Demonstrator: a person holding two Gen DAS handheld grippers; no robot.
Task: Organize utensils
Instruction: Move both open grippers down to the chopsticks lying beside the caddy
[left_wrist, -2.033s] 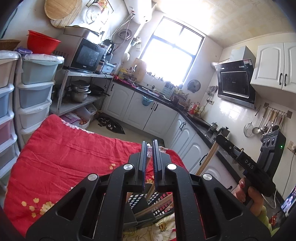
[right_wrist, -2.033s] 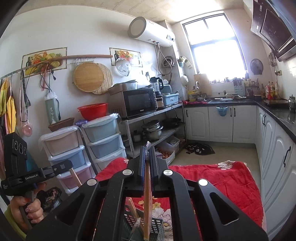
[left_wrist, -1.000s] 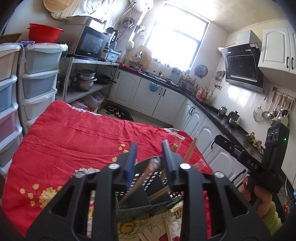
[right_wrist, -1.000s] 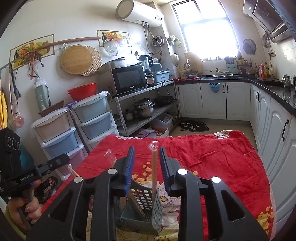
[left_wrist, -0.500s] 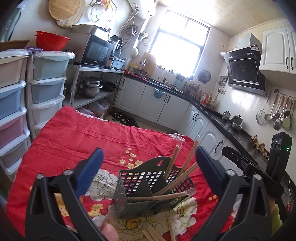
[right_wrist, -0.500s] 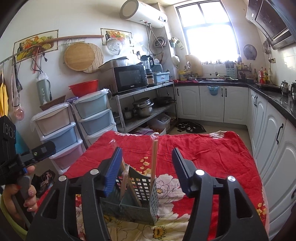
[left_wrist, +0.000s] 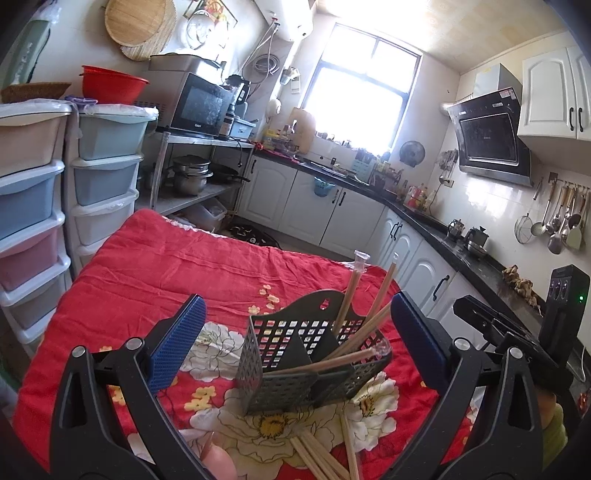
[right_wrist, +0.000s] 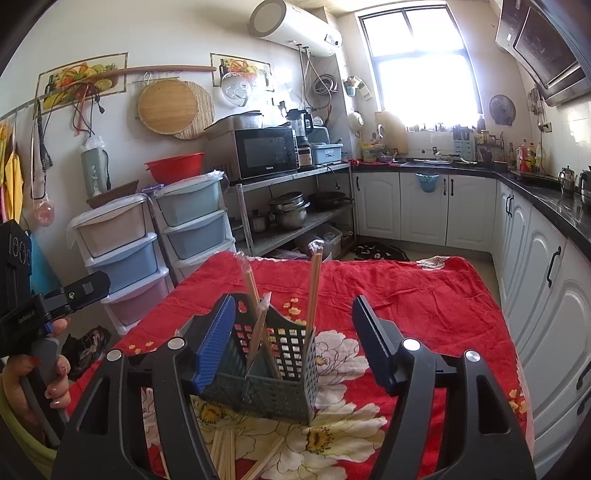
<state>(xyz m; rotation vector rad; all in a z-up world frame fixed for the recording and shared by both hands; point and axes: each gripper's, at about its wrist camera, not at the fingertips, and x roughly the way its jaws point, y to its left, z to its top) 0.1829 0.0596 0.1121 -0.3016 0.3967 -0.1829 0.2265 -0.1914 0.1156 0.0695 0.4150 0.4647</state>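
- Left wrist view: left gripper (left_wrist: 295, 334) jaws spread wide, holding nothing; the basket (left_wrist: 295, 373) sits between and beyond the blue pads, pads not touching it.
- Basket stands on the red flowered blanket (left_wrist: 166, 266), with wrapped chopsticks (left_wrist: 349, 295) leaning up and to the right inside it, one pair lying across the rim.
- Loose chopsticks (left_wrist: 325, 458) on the blanket just in front of the basket.
- Right gripper (left_wrist: 517, 332) is at the right edge, near the basket but apart from it.
- Drawers (left_wrist: 103, 177) at left, counter (left_wrist: 461, 258) at right.
- Right wrist view: right gripper (right_wrist: 293, 343) jaws opening, empty; its left pad overlaps the basket (right_wrist: 273, 369) rim, contact unclear.
- Chopsticks (right_wrist: 314, 288) stand upright in the far compartment, others lean in the near one.
- More chopsticks (right_wrist: 225, 454) lie flat below the basket.
- Hand (right_wrist: 33, 384) with left gripper (right_wrist: 85, 290) at left edge, clear of the basket.
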